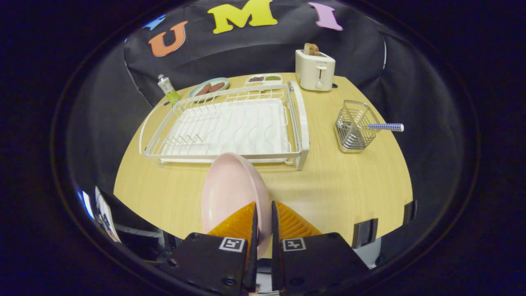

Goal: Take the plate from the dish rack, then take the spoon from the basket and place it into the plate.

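Now clear of dish rack (pixel 224 127), emptied | pink plate (pixel 230 193) riding on edge, rim clamped between both fingers of gripper (pixel 263 222), keeping it off table (pixel 353 193) | awaiting pickup: spoon (pixel 384 127) leaning in basket (pixel 352 132), handle jutting rightward.

A round wooden table (pixel 349 185) stands in front of a black cloth wall (pixel 254 45). At the far side of the table sits a white toaster (pixel 314 70) with bread (pixel 311 49) sticking out of the top. Next to it is a white tray (pixel 264 79) with little bits of food. Then comes a light plate of sausages (pixel 208 87). Beside that plate stands a small tube (pixel 167 88) with a green bottom.
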Tool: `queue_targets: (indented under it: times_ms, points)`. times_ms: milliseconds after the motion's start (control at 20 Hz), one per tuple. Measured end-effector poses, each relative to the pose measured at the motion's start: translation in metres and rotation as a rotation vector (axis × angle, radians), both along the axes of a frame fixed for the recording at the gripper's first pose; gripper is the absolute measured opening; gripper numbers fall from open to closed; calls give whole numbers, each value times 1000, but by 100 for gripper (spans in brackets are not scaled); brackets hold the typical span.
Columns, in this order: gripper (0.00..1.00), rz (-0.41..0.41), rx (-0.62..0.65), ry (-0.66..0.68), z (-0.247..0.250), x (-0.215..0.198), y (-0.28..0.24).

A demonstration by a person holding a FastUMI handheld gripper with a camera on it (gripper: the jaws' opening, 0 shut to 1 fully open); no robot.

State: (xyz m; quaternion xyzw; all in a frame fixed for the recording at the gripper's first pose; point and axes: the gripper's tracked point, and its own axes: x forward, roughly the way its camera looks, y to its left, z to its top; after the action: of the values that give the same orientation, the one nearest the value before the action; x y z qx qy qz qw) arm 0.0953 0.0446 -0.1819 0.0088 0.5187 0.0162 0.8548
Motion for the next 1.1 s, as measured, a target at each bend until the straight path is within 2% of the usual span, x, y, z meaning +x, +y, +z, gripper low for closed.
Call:
queue_targets:
  times_ms: [450, 600, 700, 750, 900, 950, 1000, 1100]
  points:
    - [27, -47, 140, 17, -36, -13, -22]
    - [30, -79, 142, 29, -50, -11, -32]
    - [33, -95, 88, 24, -55, -8, -45]
    - [30, -95, 65, 14, -57, -7, -50]
    - [33, -73, 88, -17, -55, -2, -48]
    - [45, -70, 96, -39, -54, 1, -50]
    - [52, -75, 101, -62, -53, 3, -53]
    - [76, -79, 104, -125, -45, 9, -62]
